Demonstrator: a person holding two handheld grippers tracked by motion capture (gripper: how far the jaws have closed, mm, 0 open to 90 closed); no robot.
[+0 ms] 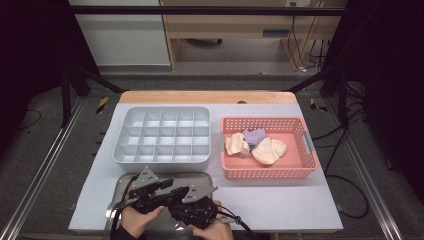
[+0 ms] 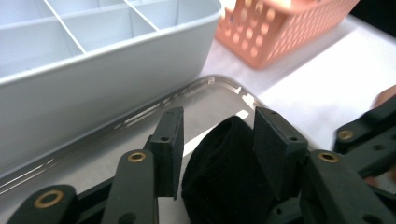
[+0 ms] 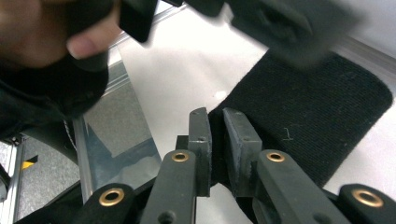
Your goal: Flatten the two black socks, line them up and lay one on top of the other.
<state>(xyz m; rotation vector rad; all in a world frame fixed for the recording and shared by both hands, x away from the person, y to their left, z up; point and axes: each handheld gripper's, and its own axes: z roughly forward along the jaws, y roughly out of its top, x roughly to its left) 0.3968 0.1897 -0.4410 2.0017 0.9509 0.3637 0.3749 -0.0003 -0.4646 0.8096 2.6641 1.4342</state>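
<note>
A black folded cloth (image 2: 224, 172) lies over the shiny metal tray (image 2: 210, 100) at the table's near edge. My left gripper (image 2: 218, 116) is open, its jaws standing on either side of the cloth's rolled end, with a small gap at one jaw. My right gripper (image 3: 215, 114) is shut on the edge of the same black cloth (image 3: 317, 116), which spreads out over the tray (image 3: 187, 70). In the high view both grippers sit close together over the tray (image 1: 120, 185), left gripper (image 1: 167, 184) just above the right gripper (image 1: 176, 196).
A grey divided organiser box (image 1: 162, 160) stands just beyond the tray. To its right is a pink basket (image 1: 270, 172) holding cream cloth pieces (image 1: 270, 150) and a purple one (image 1: 255, 135). White table cover (image 1: 280, 200) lies bare to the right of the grippers.
</note>
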